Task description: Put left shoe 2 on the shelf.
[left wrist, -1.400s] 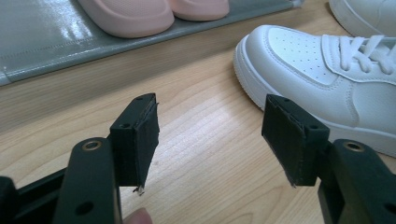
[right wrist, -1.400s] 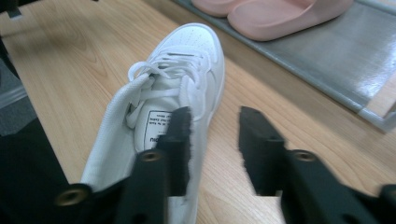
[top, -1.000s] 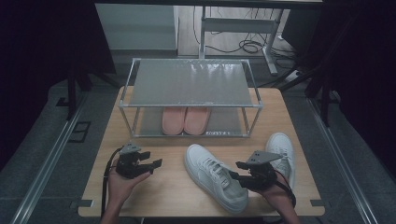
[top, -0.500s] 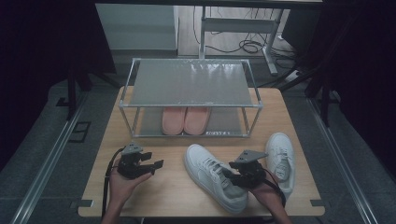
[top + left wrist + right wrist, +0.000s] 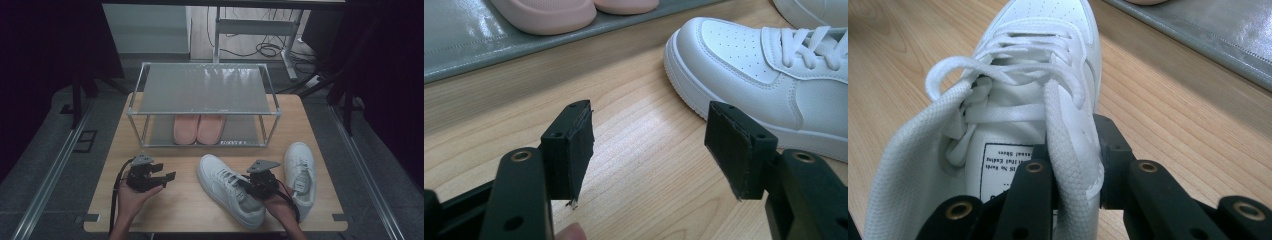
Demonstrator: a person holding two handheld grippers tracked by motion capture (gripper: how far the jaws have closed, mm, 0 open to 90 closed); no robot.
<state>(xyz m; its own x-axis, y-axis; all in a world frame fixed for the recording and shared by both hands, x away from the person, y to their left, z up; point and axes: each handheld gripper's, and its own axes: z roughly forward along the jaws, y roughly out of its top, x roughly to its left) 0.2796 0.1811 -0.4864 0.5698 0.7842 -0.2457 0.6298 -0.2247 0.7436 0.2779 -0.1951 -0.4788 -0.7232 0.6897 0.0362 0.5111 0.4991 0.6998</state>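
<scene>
A white lace-up sneaker (image 5: 225, 187) lies on the wooden table (image 5: 185, 210), toe toward the rack. My right gripper (image 5: 252, 187) sits at its opening. Its jaws have just been closing, and in the right gripper view they pinch the sneaker's (image 5: 1043, 60) side wall at the collar, one jaw inside and one outside; the right gripper (image 5: 1073, 165) is shut on it. The second white sneaker (image 5: 300, 172) lies to its right. My left gripper (image 5: 162, 176) rests at the table's front left, open and holding nothing. In the left gripper view the left gripper (image 5: 651, 145) faces the sneaker's toe (image 5: 744, 55).
A two-level metal shoe rack (image 5: 200, 87) stands at the back of the table. A pair of pink slippers (image 5: 198, 127) sits on its lower shelf. Bare wood lies between the rack and my grippers. The table edge is close in front.
My right gripper has moved left and down onto the near sneaker, and its jaws have closed on the collar. The left gripper has stayed where it was.
</scene>
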